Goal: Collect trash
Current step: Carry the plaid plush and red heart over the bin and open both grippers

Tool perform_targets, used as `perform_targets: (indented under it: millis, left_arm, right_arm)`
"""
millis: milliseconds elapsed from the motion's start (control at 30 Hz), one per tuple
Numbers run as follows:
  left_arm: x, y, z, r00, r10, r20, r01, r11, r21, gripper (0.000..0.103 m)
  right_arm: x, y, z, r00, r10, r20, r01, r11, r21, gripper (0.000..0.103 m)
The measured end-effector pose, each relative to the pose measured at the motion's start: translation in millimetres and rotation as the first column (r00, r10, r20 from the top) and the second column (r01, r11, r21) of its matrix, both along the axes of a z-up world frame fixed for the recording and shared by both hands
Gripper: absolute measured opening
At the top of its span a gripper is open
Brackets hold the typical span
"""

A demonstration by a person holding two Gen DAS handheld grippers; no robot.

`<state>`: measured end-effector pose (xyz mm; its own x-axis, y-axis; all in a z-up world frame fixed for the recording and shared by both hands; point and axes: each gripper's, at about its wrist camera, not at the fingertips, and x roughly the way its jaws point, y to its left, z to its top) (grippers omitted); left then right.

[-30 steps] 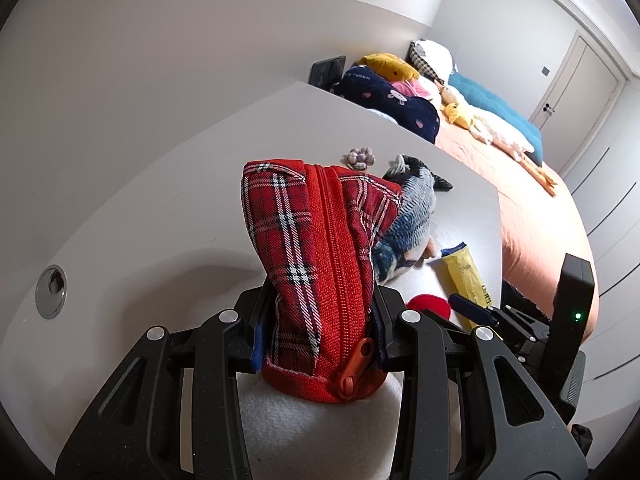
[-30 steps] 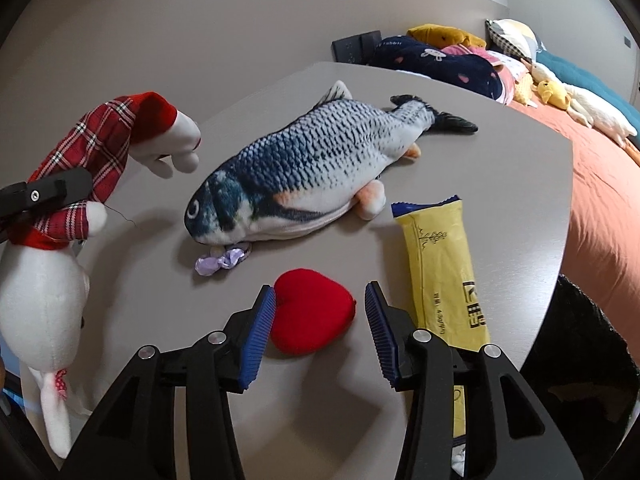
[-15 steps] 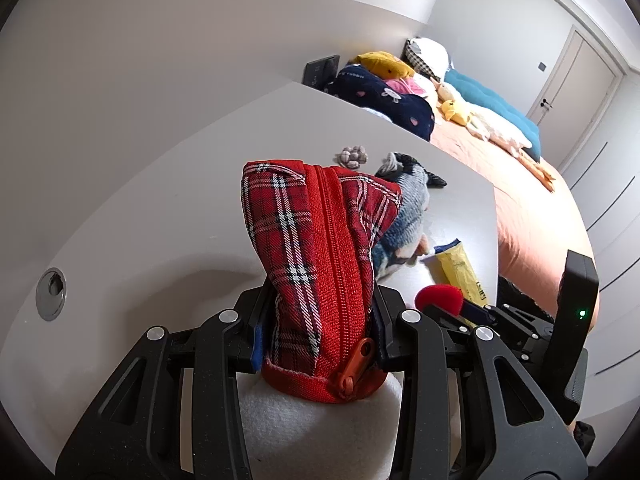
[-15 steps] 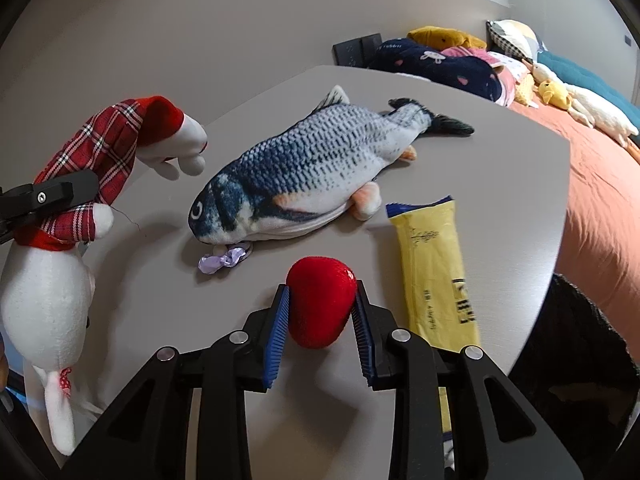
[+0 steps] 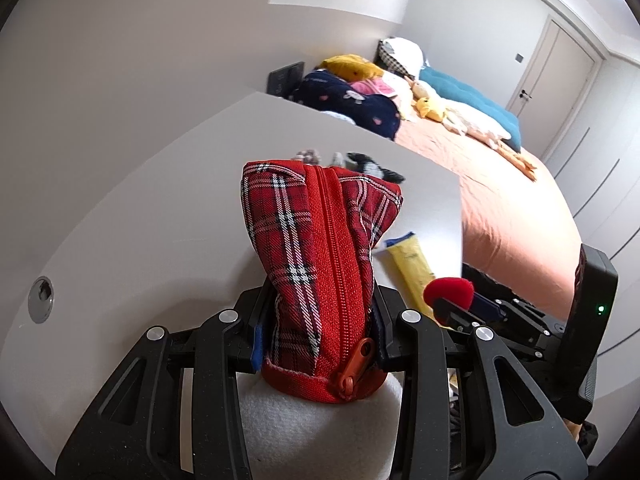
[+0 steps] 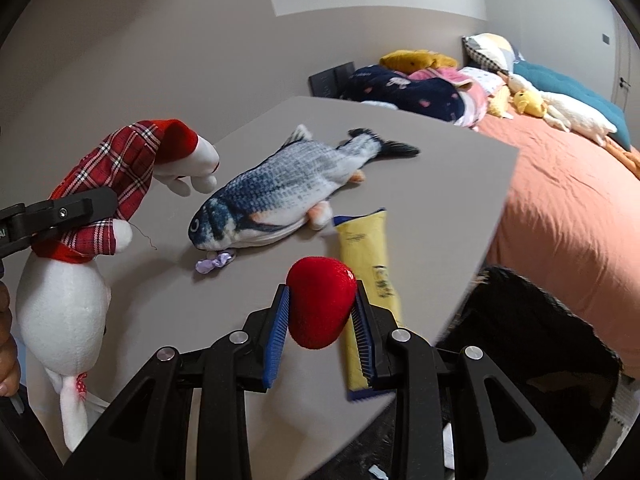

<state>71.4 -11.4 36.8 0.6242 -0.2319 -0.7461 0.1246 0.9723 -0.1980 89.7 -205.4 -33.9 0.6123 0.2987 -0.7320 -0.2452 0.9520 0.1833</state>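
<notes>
My right gripper (image 6: 320, 316) is shut on a red plush heart (image 6: 320, 304) and holds it above the grey table (image 6: 440, 184); the heart also shows in the left wrist view (image 5: 448, 290). My left gripper (image 5: 318, 332) is shut on a white plush toy in a red plaid zip jacket (image 5: 320, 256), held off the table's left side; the toy also shows in the right wrist view (image 6: 64, 304). A yellow wrapper (image 6: 366, 264) and a small crumpled purple wrapper (image 6: 214, 262) lie on the table.
A plush fish (image 6: 288, 188) lies across the middle of the table. A bed with an orange cover (image 6: 560, 208) and pillows stands to the right. A dark bag opening (image 6: 520, 320) sits below the table's right edge. A small grey crumpled thing (image 5: 306, 155) lies far back.
My right gripper closed on the red heart and lifted it off the table. My left gripper still holds the plush toy and has risen a little.
</notes>
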Motion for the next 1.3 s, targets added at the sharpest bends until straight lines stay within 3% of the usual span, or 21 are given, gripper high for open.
perform_targets:
  millis: [633,1133,1267,1300]
  left_arm:
    - [-16.7,-96.5,6.7,0.985,-0.173,0.014,0.173,0.985,0.009,0.038]
    - [-25.9,-179.5,-8.1,0.946,-0.323,-0.019,0.324,0.946,0.026,0.038]
    - [-30.9,-204.0,-16.6,0.924,-0.379,-0.045,0.380,0.924,0.034,0.044]
    - [-30.6,-209.7,-19.3,0.917,-0.395,-0.057,0.397,0.917,0.033,0.059]
  right_arm:
    - [-52.7,-96.2,21.7,0.984,-0.170,0.054,0.169,0.985,0.015,0.033]
    - [-85.8,-172.8,33.7,0.943,-0.322,0.078,0.320,0.947,0.034,0.033]
    - [-94.0,-191.8,38.1,0.921,-0.377,0.098,0.377,0.926,0.020,0.033]
    - [-96.3,-196.4,39.4,0.914,-0.391,0.104,0.392,0.920,0.018,0.033]
